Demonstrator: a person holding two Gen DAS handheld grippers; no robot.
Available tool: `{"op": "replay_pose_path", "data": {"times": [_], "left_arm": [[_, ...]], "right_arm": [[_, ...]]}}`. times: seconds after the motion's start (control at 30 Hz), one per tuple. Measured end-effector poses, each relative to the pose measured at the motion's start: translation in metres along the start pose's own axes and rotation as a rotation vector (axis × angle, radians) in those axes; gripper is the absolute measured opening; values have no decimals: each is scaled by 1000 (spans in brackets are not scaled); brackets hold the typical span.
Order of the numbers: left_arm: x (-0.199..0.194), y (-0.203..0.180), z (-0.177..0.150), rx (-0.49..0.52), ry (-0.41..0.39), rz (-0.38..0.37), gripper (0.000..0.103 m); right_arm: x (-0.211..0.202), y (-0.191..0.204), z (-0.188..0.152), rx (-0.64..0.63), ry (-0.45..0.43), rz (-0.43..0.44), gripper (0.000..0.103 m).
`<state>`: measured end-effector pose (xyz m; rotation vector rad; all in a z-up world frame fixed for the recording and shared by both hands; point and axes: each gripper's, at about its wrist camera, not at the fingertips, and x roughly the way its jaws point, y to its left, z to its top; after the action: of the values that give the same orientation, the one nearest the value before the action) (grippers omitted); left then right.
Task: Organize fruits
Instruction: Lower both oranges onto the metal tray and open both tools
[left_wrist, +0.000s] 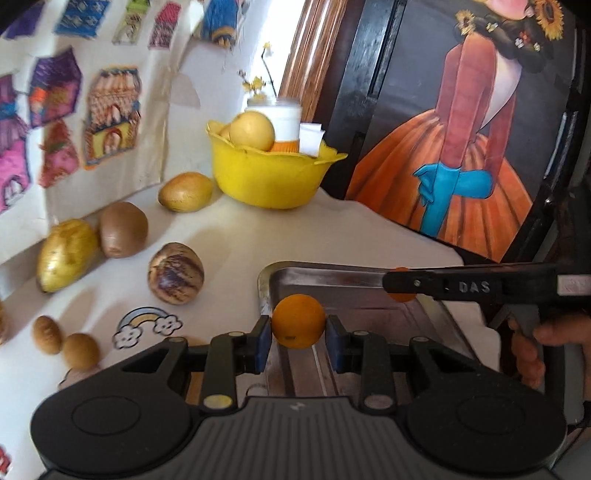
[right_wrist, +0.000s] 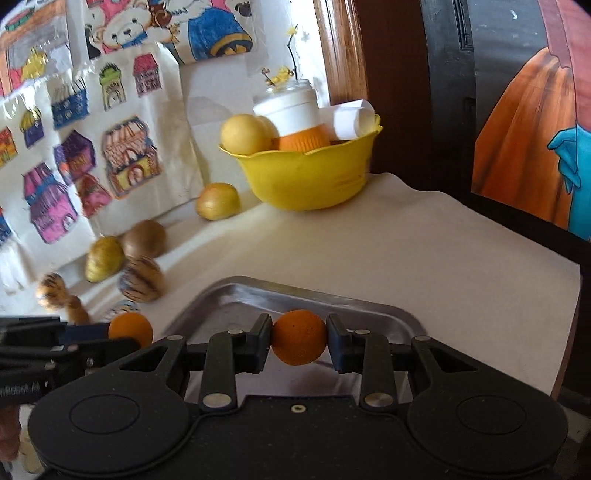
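Observation:
My left gripper (left_wrist: 298, 328) is shut on a small orange fruit (left_wrist: 298, 321) and holds it over the near left corner of a metal tray (left_wrist: 332, 275). My right gripper (right_wrist: 299, 341) is shut on a second orange fruit (right_wrist: 299, 337) above the same tray (right_wrist: 314, 295). The right gripper reaches in from the right in the left wrist view (left_wrist: 400, 290). The left gripper and its orange (right_wrist: 131, 328) show at the left of the right wrist view. Loose fruits lie on the white cloth to the left: a kiwi (left_wrist: 123, 229), a yellow fruit (left_wrist: 66, 254), a striped fruit (left_wrist: 176, 272).
A yellow bowl (left_wrist: 269, 177) at the back holds a yellow fruit (left_wrist: 252, 130), a white-and-orange jar and paper. Another yellow fruit (left_wrist: 184, 192) lies beside it. Two small brown fruits (left_wrist: 64, 341) lie near left. A framed painting (left_wrist: 461, 129) stands at the right.

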<state>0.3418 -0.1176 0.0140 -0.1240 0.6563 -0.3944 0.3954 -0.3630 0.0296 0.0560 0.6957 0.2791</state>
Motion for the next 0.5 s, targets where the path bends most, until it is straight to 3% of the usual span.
{"op": "replay_pose_path", "data": {"times": [0.5], "left_arm": [[34,-13,-9,55,25,-21,34]], "right_arm": [[20,6,-8,-83,23,-48,34]]}}
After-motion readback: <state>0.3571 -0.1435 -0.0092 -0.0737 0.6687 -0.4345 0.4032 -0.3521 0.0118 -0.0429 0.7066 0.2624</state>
